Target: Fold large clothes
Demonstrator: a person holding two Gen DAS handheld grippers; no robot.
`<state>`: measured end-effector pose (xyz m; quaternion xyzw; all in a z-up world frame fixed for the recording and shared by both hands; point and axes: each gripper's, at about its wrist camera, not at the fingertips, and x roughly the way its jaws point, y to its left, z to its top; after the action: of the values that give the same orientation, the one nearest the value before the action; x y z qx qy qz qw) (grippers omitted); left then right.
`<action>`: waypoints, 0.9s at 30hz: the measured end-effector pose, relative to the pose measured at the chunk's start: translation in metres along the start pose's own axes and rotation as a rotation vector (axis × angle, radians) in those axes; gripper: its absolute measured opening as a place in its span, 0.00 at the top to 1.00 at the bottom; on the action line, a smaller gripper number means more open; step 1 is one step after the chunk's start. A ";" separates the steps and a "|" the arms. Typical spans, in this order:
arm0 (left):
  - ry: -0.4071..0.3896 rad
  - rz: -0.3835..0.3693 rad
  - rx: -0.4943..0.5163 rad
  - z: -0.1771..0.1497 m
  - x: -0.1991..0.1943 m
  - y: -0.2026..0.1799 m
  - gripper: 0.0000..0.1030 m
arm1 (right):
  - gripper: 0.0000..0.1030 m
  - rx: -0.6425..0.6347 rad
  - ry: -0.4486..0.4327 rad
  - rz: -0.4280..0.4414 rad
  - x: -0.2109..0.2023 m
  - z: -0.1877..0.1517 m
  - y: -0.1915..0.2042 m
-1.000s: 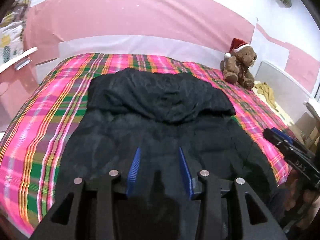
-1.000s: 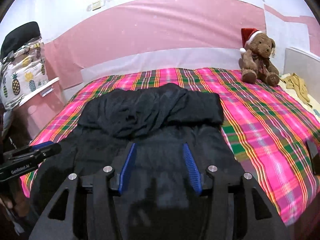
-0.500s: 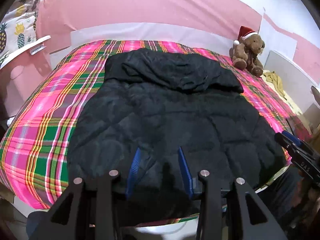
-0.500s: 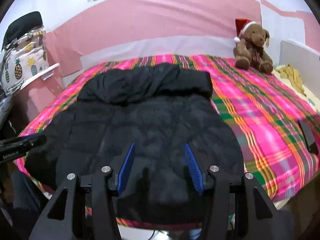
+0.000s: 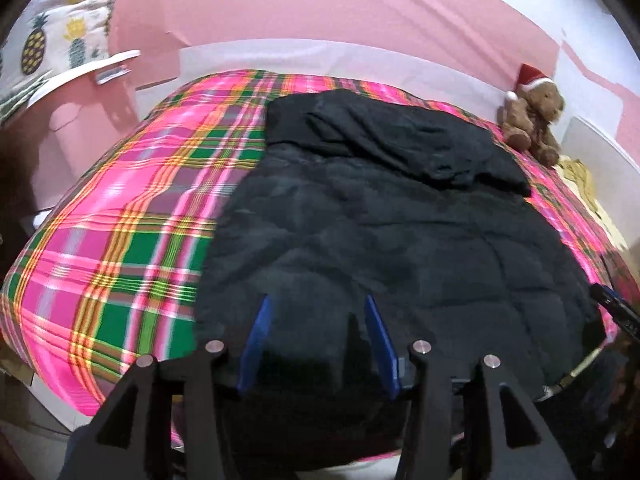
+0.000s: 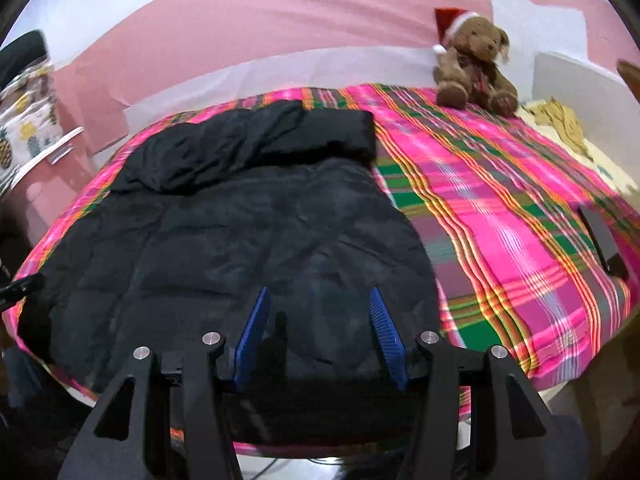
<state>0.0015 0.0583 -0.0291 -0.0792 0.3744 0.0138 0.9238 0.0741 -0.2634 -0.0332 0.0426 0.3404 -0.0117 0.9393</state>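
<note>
A large black quilted jacket (image 5: 380,232) lies spread flat on the plaid bed cover (image 5: 132,220), hood end toward the far wall. It also shows in the right wrist view (image 6: 240,240). My left gripper (image 5: 318,308) is open and empty above the jacket's near hem, left side. My right gripper (image 6: 320,300) is open and empty above the hem's right side. The right gripper's tip shows at the left view's right edge (image 5: 612,306).
A brown teddy bear (image 6: 474,64) with a Santa hat sits at the far right corner of the bed. A dark phone (image 6: 602,240) lies on the cover at the right. A pink side table (image 5: 80,92) stands left of the bed.
Both grippers have pulled back and risen from the jacket toward the bed's near edge, so more of the jacket and bed shows. Both stay open.
</note>
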 end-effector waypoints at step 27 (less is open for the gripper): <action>0.070 -0.071 -0.144 -0.026 0.022 0.055 0.40 | 0.40 0.332 0.229 0.259 0.034 -0.025 -0.072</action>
<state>-0.0054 0.1083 -0.0698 -0.1592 0.4012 0.0051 0.9020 0.0805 -0.3329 -0.0796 0.2407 0.4297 0.0581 0.8683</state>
